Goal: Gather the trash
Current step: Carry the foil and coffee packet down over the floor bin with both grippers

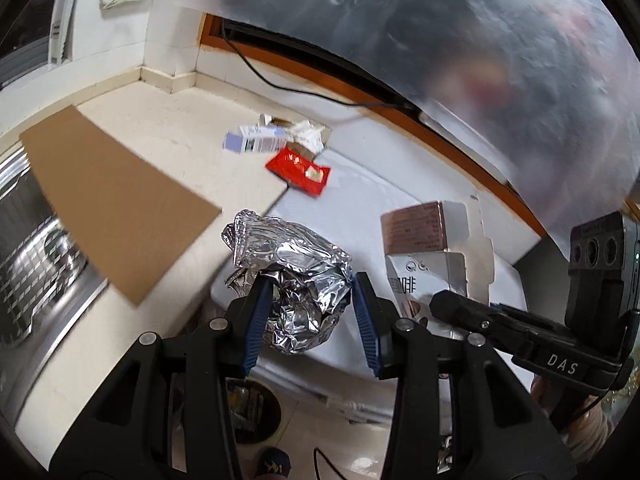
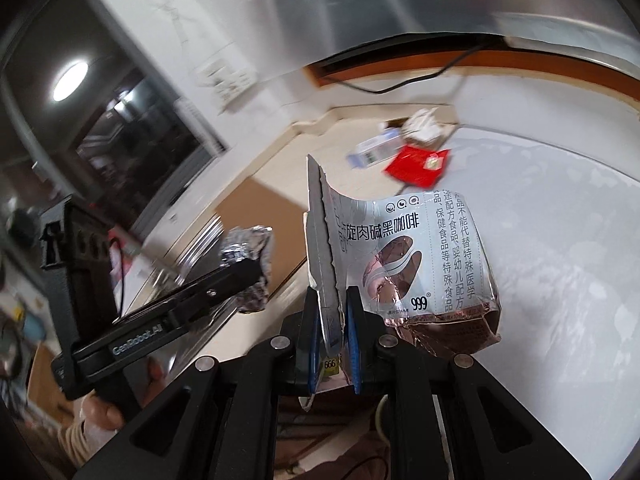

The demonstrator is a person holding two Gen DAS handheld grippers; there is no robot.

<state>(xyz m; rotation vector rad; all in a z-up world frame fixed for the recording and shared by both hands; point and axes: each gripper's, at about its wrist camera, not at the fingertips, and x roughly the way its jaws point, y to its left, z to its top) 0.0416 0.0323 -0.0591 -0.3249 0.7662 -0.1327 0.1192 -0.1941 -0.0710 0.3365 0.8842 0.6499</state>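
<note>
- Closest up in the left wrist view is the left gripper (image 1: 308, 292), its blue pads clamped on either side of a crumpled foil ball (image 1: 294, 276). The ball is gripped and held up off the surface, hanging over the counter edge.
- Right gripper (image 2: 334, 312) has its jaws pinched nearly together on a flap of a flattened coffee box (image 2: 420, 264), silver and rose with Chinese print and "999" on it. That box is off the surface too, sticking up and to the right of the fingers.
- From the left camera you can see the same box to the right of the foil, with the right gripper's black body below it.
- From the right camera the foil ball (image 2: 250, 268) shows up to the left, blurry, pinched in the left gripper's finger (image 2: 224, 280).
- Rest of the trash is further back, near the far edge of the counter (image 1: 180, 120): a red packet (image 1: 299, 169), a white and lavender small box (image 1: 254, 141) just beside it, and a crumpled white tissue (image 1: 308, 131) behind the red one, all bunched close.
- Brown cardboard sheet (image 1: 116, 204) lies flat on the counter on the left, next to a steel sink (image 1: 32, 248).
- Black cable (image 1: 280, 84) trails across the white surface along the back.
</note>
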